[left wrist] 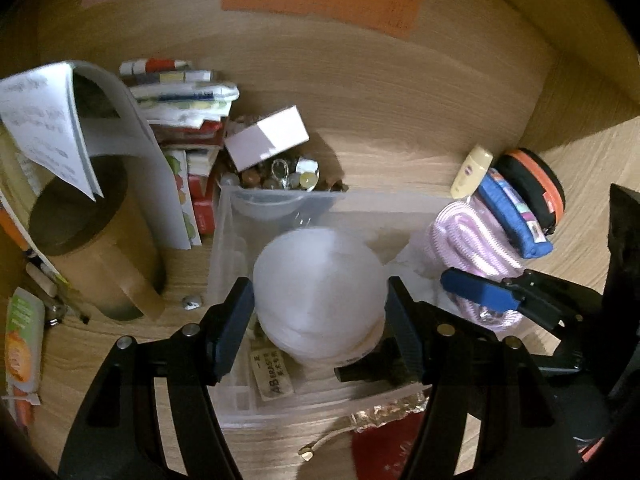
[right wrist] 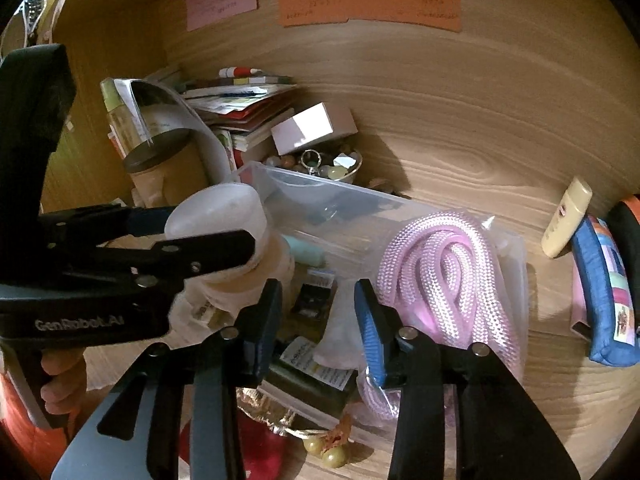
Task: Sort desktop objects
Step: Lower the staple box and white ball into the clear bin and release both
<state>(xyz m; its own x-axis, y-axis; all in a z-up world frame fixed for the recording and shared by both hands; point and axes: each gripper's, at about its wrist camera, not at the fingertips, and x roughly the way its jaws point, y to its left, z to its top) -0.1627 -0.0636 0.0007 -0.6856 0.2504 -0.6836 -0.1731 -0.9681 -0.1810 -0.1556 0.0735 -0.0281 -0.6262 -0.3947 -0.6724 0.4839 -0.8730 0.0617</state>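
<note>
Sorting looks partly done: the left gripper [left wrist: 320,316] pinches a white jar [left wrist: 320,296] above the clear bin [left wrist: 280,200] already holding small items, the right gripper [right wrist: 318,316] hangs spread and empty, and pouches [right wrist: 604,300] remain on the desk.

The left tongs [left wrist: 320,304], black with dark blue pads, sit at lower centre of their view, closed on a white frosted bottle [left wrist: 318,292]. The right tongs [right wrist: 318,312] gape, holding nothing.
</note>
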